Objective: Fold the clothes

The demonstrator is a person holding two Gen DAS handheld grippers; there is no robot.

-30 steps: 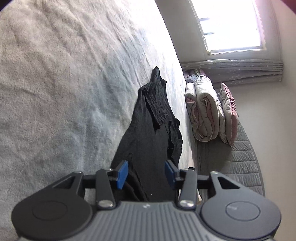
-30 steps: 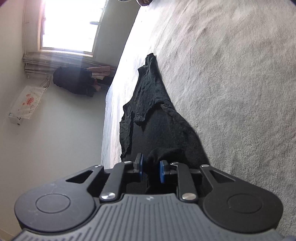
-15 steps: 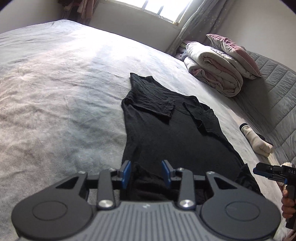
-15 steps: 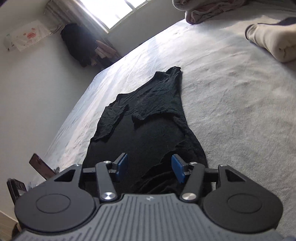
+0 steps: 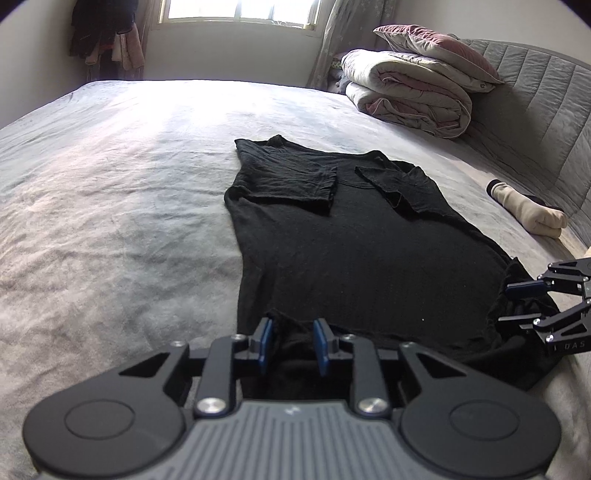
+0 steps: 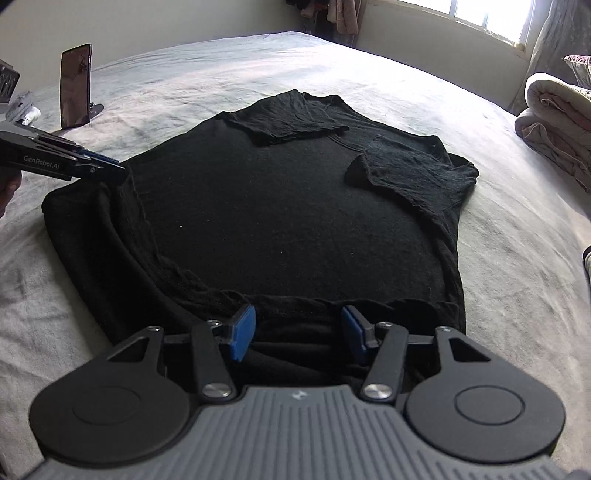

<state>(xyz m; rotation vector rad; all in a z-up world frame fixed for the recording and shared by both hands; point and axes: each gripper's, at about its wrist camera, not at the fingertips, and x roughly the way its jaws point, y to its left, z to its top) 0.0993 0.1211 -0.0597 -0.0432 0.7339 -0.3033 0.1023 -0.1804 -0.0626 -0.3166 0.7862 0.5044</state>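
The left gripper [image 5: 291, 341] sits low over one bottom corner of the black T-shirt [image 5: 354, 236]. Its blue fingers [image 5: 264, 339] have just been closing and now stand narrow, with a raised bunch of hem cloth between them; whether the pads already press on that cloth cannot be told. The right gripper [image 6: 298, 334] is over the other bottom corner. Its fingers [image 6: 242, 330] are released and wide apart after opening, the hem lying under and between them without touching either pad.

From both pairs of fingers the T-shirt runs straight away, long axis hem to collar, toward the window [image 5: 236, 11]. It lies flat on the bed [image 5: 110, 192], both short sleeves already turned in over the chest, the collar at the window end. Each hand is nearest its own hem corner, so the likely next move is to carry the hem toward the collar, and that depends on both corners being gripped and lifted evenly.

Both grippers point forward and downward at the hem, level side to side, near each other along the bottom edge. Away from the T-shirt, a folded quilt [image 5: 410, 96] and a pillow [image 5: 432, 42] sit at the headboard [image 5: 543, 110], a sock [image 5: 528, 212] lies just beside it, and a phone [image 6: 75, 85] stands on the bed's far side.
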